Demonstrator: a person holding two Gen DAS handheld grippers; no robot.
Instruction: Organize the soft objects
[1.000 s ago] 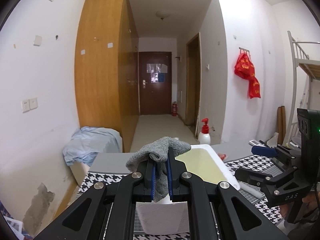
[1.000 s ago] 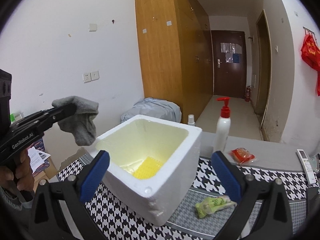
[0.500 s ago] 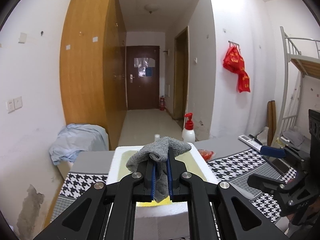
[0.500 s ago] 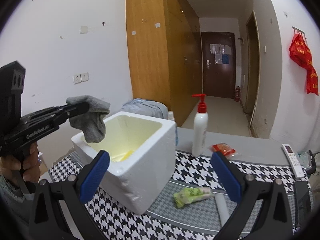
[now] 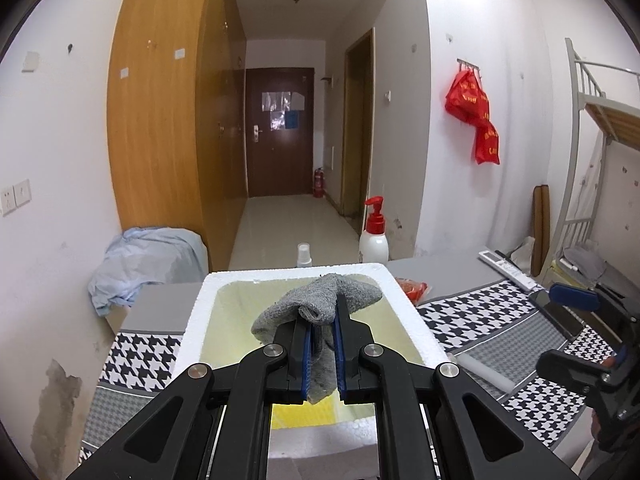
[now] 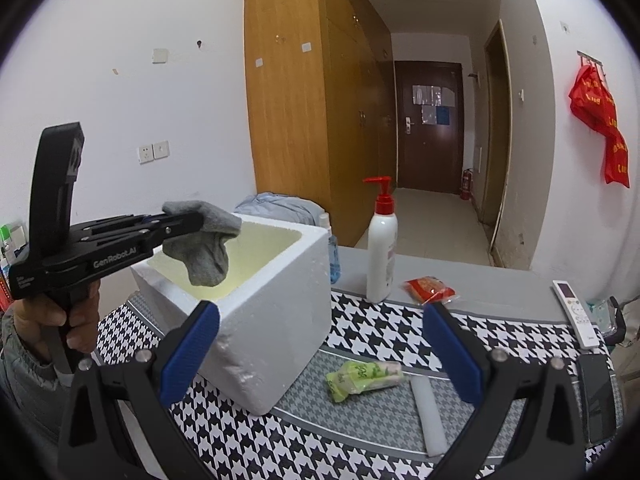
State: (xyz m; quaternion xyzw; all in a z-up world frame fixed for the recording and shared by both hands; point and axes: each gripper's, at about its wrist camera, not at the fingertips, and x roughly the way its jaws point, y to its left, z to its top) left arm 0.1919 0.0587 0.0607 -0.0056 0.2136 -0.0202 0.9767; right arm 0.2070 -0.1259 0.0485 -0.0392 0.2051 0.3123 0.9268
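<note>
A grey sock is pinched between the blue pads of my left gripper, which is shut on it. The sock hangs over the open mouth of a white foam box, above its yellowish inside. In the right wrist view the left gripper reaches in from the left over the foam box, held by a person's hand. My right gripper stands open, nothing between its blue pads, to the right of the box above the checked tablecloth.
On the table lie a green packet, a white foam stick, a red snack packet, a remote control and a red-pump lotion bottle. A small spray bottle stands behind the box. A blue cloth bundle lies by the wall.
My left gripper has carried the sock forward and down from beside the box to above its opening. The right gripper has drifted right, so the box now sits further left in its view.
</note>
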